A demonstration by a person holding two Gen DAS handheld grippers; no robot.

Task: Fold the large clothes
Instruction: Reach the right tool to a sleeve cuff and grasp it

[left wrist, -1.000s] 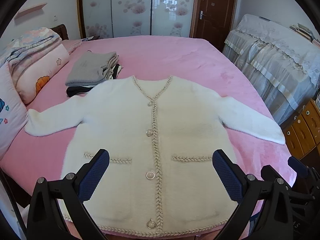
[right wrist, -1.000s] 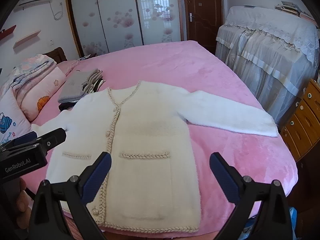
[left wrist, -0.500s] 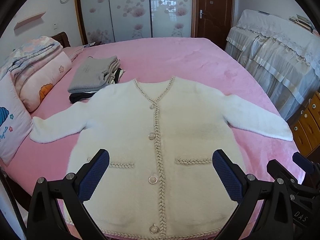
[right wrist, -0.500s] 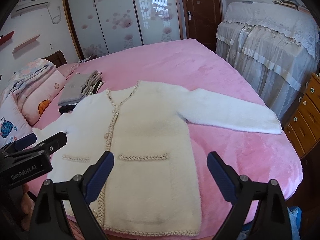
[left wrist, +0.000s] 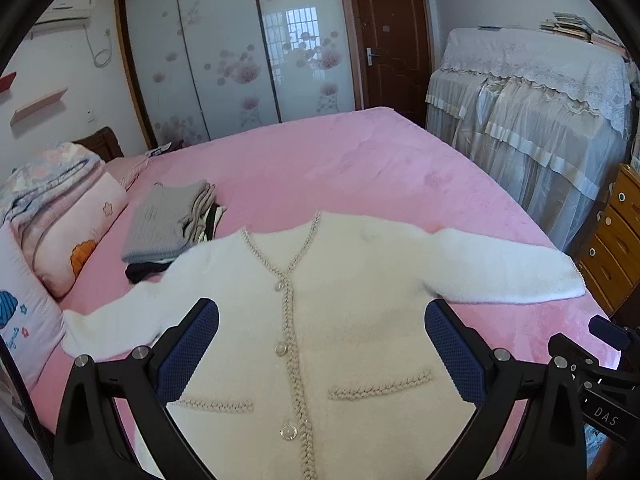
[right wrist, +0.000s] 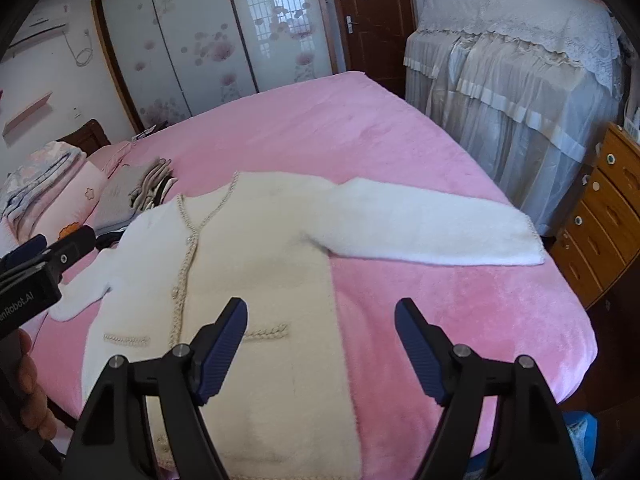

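A fluffy white button-front cardigan with braided beige trim (left wrist: 340, 320) lies flat, face up, on the pink plush bedspread (left wrist: 360, 168), its hem at the near edge of the bed and both sleeves stretched out to left and right. The left gripper (left wrist: 322, 344) hangs above the cardigan's lower front, its blue-padded fingers spread wide on either side of the button placket, holding nothing. The right gripper (right wrist: 322, 344) is likewise spread and empty; its left finger is over the cardigan's right front panel near the pocket trim, its right finger over bare pink bedspread just beyond the garment's right edge. The right sleeve (right wrist: 432, 228) reaches far to the right, well ahead of that gripper. Beyond the cardigan's left shoulder sits a folded stack of grey and dark clothes (left wrist: 168, 224), and pink patterned pillows (left wrist: 68, 228) lie at the far left.
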